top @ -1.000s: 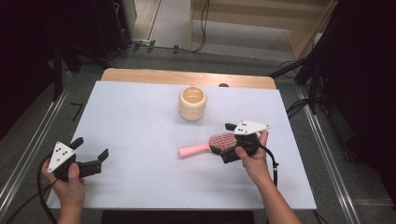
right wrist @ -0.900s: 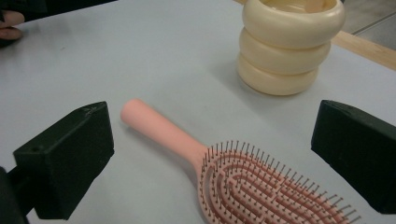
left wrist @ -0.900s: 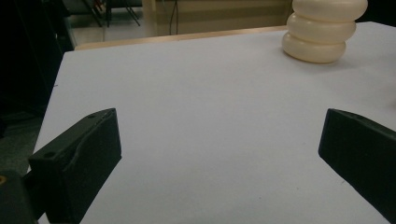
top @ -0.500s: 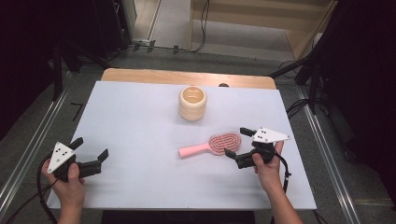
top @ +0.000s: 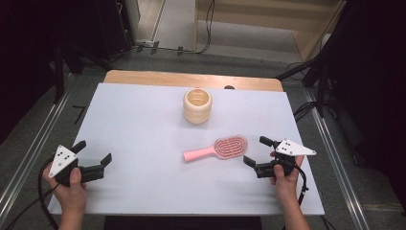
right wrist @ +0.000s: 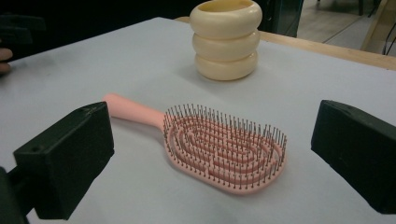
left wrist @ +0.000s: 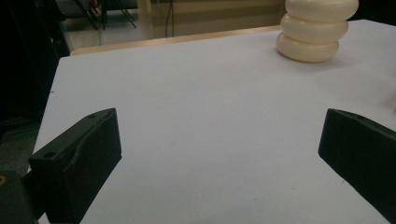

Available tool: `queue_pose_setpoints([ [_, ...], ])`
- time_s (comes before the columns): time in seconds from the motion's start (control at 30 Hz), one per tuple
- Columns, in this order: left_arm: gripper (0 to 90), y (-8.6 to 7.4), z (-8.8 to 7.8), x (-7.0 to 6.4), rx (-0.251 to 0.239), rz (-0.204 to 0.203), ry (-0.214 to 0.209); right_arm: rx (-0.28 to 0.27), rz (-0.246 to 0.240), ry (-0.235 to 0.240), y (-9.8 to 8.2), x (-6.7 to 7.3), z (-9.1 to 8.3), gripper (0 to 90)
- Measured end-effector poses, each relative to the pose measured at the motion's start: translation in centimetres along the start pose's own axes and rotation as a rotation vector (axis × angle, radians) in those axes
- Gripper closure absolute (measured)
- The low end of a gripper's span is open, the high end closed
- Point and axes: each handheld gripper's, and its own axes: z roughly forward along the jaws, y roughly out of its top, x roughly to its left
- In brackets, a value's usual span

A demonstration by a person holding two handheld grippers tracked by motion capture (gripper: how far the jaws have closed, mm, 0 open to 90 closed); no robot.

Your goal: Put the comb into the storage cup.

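Backed off the pink hairbrush (top: 216, 148), right claw (top: 260, 154) gapes empty beside it.

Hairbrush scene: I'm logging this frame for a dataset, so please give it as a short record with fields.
surface: white table top
hairbrush: pink, lying flat, bristles up, handle toward the person's left
cup: cream, ribbed, upright, beyond the hairbrush, apart from it
right tongs: open, just right of the brush head, not touching it
left tongs: open, holding nothing, near the table's front left corner
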Motion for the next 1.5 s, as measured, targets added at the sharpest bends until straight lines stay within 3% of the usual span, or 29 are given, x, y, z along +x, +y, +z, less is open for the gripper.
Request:
queue_pose_setpoints([
  [0.1,0.0,0.2,0.0,0.0,-0.008,-0.013,-0.015,0.003,-0.01,-0.011,-0.2,-0.1,-0.4,0.0],
  [0.4,0.0,1.2,0.1,-1.2,-0.002,0.014,-0.03,-0.029,-0.011,-0.031,-1.2,-0.9,-1.8,0.0],
  [0.6,0.0,2.8,0.4,-2.8,0.011,0.073,-0.065,-0.044,0.009,-0.038,-1.6,-1.4,-1.9,0.0],
  [1.07,0.0,6.0,2.8,-5.4,0.018,0.142,-0.141,-0.051,0.003,-0.05,-1.7,-1.3,-2.1,0.0],
  [1.3,0.0,7.0,3.8,-6.4,0.017,0.151,-0.17,-0.055,0.011,-0.045,-1.8,-1.4,-2.3,0.0],
  [1.5,0.0,7.7,4.9,-7.7,0.038,0.219,-0.19,-0.053,0.01,-0.05,-1.8,-1.6,-2.4,0.0],
])
